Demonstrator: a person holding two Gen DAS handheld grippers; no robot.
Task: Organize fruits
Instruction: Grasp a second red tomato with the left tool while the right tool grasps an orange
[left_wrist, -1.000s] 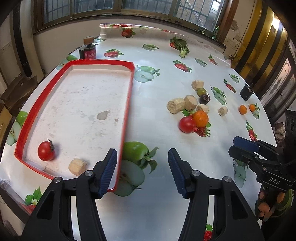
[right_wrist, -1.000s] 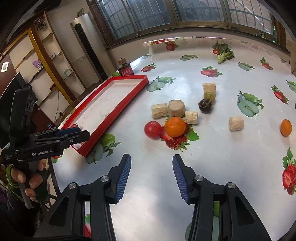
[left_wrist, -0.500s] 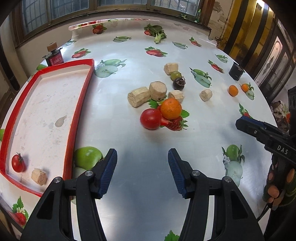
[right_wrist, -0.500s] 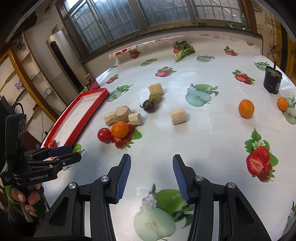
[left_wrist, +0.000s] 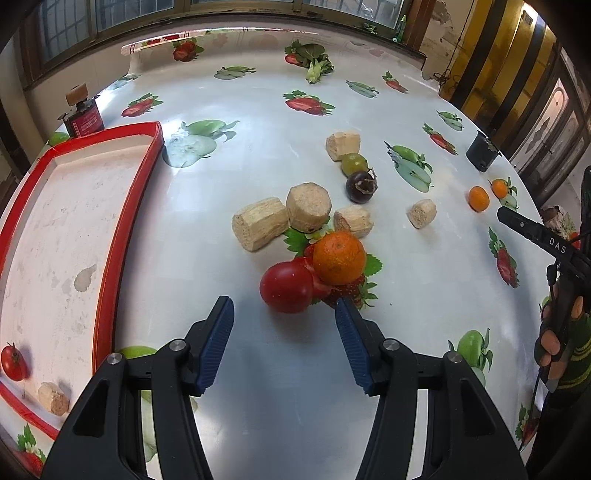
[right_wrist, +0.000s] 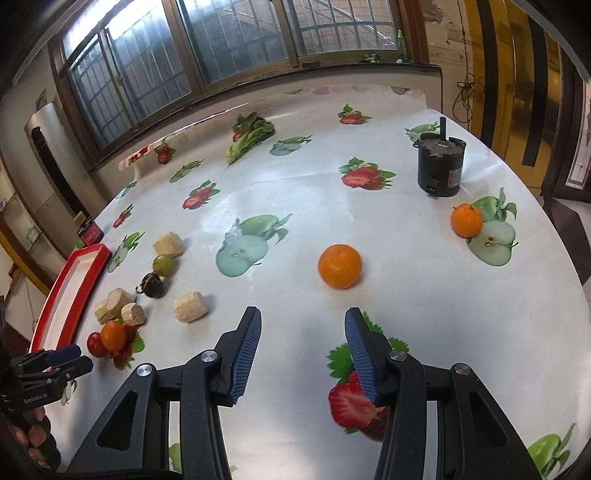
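Red tomato (left_wrist: 287, 287) just beyond left gripper (left_wrist: 284, 314) (jaws apart, empty)

Home dining room: fruit-print tablecloth (right_wrist: 295, 206), barred windows (right_wrist: 236, 40).

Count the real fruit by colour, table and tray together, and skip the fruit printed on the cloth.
Red tomatoes: 2
Oranges: 3
Green fruit: 1
Dark purple fruit: 1
Total: 7
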